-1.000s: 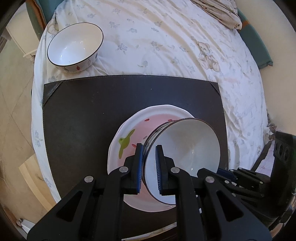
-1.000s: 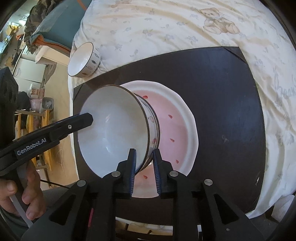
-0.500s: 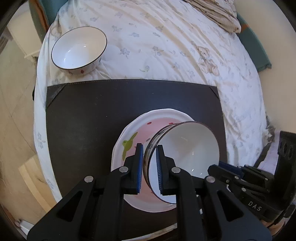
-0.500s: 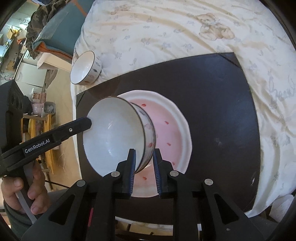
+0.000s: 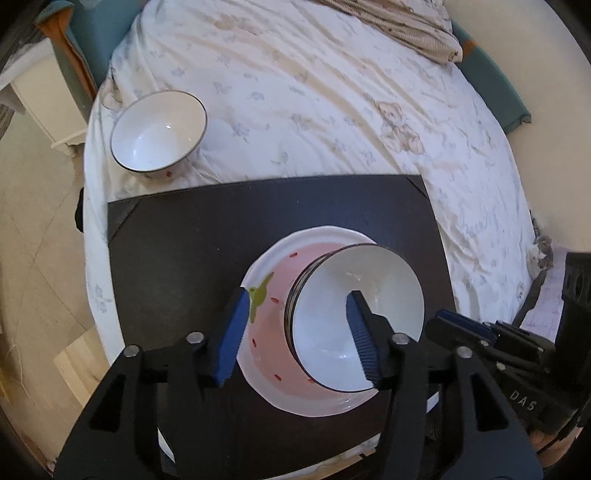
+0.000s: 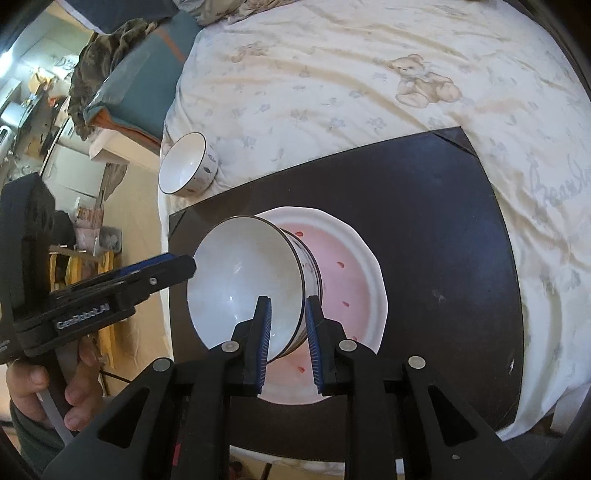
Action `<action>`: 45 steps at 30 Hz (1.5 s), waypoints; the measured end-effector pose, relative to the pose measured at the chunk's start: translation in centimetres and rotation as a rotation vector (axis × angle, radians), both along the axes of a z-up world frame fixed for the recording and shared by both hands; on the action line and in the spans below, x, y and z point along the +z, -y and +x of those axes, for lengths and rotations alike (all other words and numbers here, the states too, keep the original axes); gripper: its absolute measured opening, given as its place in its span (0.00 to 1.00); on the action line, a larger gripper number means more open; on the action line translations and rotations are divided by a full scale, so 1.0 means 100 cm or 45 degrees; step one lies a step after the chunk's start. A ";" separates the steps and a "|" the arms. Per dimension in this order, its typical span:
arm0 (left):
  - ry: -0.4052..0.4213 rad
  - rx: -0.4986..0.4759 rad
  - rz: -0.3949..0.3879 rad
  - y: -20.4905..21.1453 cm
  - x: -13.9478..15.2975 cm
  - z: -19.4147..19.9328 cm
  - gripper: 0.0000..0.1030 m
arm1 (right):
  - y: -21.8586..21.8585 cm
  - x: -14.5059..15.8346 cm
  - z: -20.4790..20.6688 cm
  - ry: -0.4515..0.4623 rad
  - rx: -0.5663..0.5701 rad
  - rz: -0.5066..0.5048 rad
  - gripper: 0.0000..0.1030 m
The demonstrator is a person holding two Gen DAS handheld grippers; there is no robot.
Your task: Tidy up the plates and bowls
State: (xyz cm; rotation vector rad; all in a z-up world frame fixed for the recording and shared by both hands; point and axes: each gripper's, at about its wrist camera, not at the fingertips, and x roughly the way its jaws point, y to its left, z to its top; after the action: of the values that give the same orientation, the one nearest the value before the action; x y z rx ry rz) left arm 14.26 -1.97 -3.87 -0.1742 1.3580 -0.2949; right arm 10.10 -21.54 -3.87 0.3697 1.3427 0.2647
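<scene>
A white bowl with a dark rim (image 5: 354, 314) (image 6: 243, 280) stands in the pink strawberry plate (image 5: 273, 332) (image 6: 351, 273) on the black mat (image 5: 184, 251) (image 6: 424, 221). My left gripper (image 5: 295, 332) is open, its jaws wide on either side of the bowl's near rim, not touching it. My right gripper (image 6: 288, 328) has its jaws close on both sides of the bowl's rim with small gaps showing. A second white bowl (image 5: 159, 134) (image 6: 188, 168) sits on the bedsheet beyond the mat's far left corner.
The mat lies on a bed with a bear-print sheet (image 5: 332, 92) (image 6: 351, 74). A folded beige cloth (image 5: 406, 26) lies at the far end. Floor and furniture (image 6: 74, 166) are to the left of the bed.
My left gripper has opened wide and let go of the bowl's rim. My right gripper's jaws have spread a little. Both cameras have risen and the bowl now rests in the plate.
</scene>
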 end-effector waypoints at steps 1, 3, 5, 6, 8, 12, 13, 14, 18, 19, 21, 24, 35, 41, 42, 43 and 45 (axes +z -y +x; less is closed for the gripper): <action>0.007 0.003 0.002 -0.001 0.001 -0.001 0.52 | -0.001 0.002 -0.001 0.006 -0.001 -0.014 0.22; 0.025 0.000 0.015 -0.002 0.004 -0.005 0.54 | -0.003 0.004 -0.004 0.009 -0.011 -0.026 0.22; 0.045 -0.010 0.042 -0.002 0.005 -0.008 0.56 | -0.004 0.005 -0.008 0.008 -0.021 -0.033 0.23; 0.060 -0.014 0.063 -0.002 0.005 -0.009 0.56 | -0.005 0.005 -0.009 0.009 -0.025 -0.037 0.29; 0.087 -0.013 0.092 -0.004 0.007 -0.009 0.56 | -0.006 0.007 -0.012 0.018 -0.029 -0.022 0.53; 0.142 0.040 0.146 -0.011 0.011 -0.009 0.56 | -0.011 0.010 -0.014 0.044 -0.015 -0.051 0.57; 0.155 0.054 0.156 -0.014 0.012 -0.009 0.56 | -0.012 0.011 -0.014 0.045 -0.018 -0.050 0.60; 0.172 0.070 0.172 -0.017 0.013 -0.009 0.56 | -0.012 0.011 -0.013 0.044 -0.022 -0.047 0.62; 0.179 0.103 0.199 -0.024 0.012 -0.006 0.57 | -0.009 0.013 -0.007 0.056 -0.062 -0.030 0.80; 0.174 0.113 0.200 -0.027 0.010 -0.005 0.57 | -0.008 0.013 -0.005 0.055 -0.066 -0.027 0.81; 0.159 0.135 0.194 -0.032 0.007 -0.002 0.57 | -0.007 0.014 0.001 0.053 -0.072 -0.015 0.81; 0.139 0.156 0.189 -0.036 0.003 0.000 0.57 | -0.008 0.017 0.008 0.068 -0.062 -0.006 0.81; 0.121 0.268 0.123 -0.063 0.006 0.017 0.57 | -0.023 0.031 0.044 0.105 -0.004 -0.027 0.81; 0.135 0.411 0.119 -0.099 0.006 0.040 0.57 | -0.046 0.041 0.073 0.131 0.039 -0.053 0.81; 0.134 0.421 0.126 -0.104 0.005 0.044 0.57 | -0.053 0.042 0.079 0.137 0.052 -0.058 0.81; 0.132 0.430 0.133 -0.108 0.003 0.047 0.57 | -0.057 0.041 0.085 0.138 0.062 -0.063 0.81; 0.114 0.454 0.155 -0.118 -0.005 0.055 0.57 | -0.068 0.039 0.097 0.134 0.083 -0.071 0.81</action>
State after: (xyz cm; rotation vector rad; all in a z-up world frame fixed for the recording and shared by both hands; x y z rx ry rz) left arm 19.75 9.88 -4.38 -0.2935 1.2259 0.0783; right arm 19.77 -14.78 0.03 0.2621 1.2571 0.2962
